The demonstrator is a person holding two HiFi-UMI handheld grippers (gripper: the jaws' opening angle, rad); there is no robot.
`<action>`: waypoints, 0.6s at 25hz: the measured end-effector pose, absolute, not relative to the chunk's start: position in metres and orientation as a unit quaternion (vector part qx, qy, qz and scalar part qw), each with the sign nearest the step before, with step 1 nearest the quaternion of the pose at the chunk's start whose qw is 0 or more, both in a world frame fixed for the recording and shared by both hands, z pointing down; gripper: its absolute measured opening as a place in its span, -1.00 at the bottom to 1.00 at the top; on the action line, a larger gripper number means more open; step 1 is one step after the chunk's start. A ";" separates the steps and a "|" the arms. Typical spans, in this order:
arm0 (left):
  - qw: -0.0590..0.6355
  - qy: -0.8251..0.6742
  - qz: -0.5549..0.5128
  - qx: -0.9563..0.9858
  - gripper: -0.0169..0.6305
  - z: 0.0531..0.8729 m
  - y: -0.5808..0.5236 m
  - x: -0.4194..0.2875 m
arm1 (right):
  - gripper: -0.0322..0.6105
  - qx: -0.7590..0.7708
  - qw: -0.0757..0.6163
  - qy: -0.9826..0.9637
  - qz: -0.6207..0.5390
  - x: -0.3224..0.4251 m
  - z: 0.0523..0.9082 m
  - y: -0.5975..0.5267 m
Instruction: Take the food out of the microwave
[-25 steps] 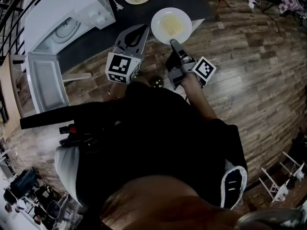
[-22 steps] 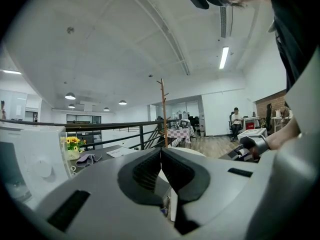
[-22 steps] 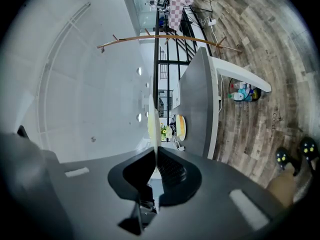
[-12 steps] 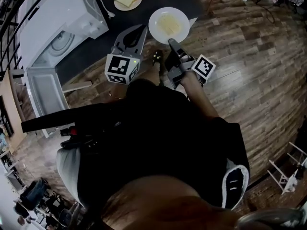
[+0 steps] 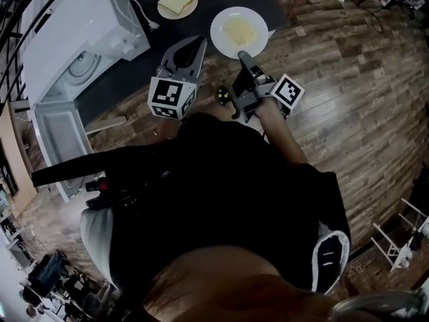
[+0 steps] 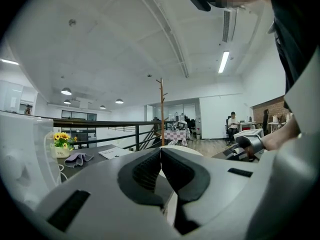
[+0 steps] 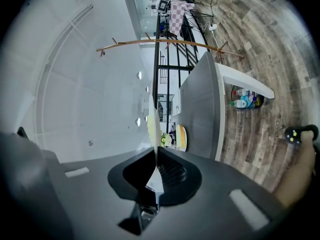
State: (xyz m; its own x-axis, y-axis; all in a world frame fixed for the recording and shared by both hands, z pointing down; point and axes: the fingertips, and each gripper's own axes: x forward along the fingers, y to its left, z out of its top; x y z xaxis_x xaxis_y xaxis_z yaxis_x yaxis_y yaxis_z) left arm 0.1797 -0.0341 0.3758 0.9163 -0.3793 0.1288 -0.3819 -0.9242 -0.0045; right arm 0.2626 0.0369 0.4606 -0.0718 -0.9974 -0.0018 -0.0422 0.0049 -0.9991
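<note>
— Right hand-held gripper (image 5: 242, 58) is seen pinched on the rim of the plate (image 5: 218, 25); where is the food (image 5: 240, 32) held?
— Over the worktop's (image 5: 134, 66) near edge, well apart from the open microwave (image 5: 80, 25). Carrying-out is judged nearly done; the plate must be lowered level and released. Left hand-held gripper (image 5: 200, 42) is pressed together, empty.

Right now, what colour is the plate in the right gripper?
The plate is white; the head view shows it best.
</note>
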 end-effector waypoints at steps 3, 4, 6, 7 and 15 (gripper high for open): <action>0.014 -0.197 0.065 0.978 -0.92 0.378 -0.042 0.186 | -0.87 -0.493 0.468 0.528 -0.509 0.271 0.463 0.027; 0.014 -0.197 0.066 0.978 -0.92 0.379 -0.044 0.189 | -0.87 -0.493 0.465 0.528 -0.511 0.274 0.464 0.025; 0.013 -0.200 0.069 0.977 -0.92 0.379 -0.049 0.194 | -0.87 -0.492 0.460 0.528 -0.517 0.280 0.466 0.018; 0.013 -0.202 0.070 0.977 -0.92 0.379 -0.052 0.195 | -0.87 -0.491 0.458 0.528 -0.520 0.282 0.468 0.014; 0.023 -0.226 0.089 0.970 -0.92 0.394 -0.086 0.195 | -0.87 -0.481 0.449 0.531 -0.534 0.300 0.477 -0.034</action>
State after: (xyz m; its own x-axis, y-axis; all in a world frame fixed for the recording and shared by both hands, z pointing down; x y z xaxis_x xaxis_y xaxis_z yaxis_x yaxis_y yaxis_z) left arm 0.1954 -0.0858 0.3944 0.8821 -0.4343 0.1822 -0.4425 -0.8968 0.0047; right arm 0.2996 -0.0342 0.4770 -0.1338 -0.9903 0.0362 -0.0312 -0.0323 -0.9990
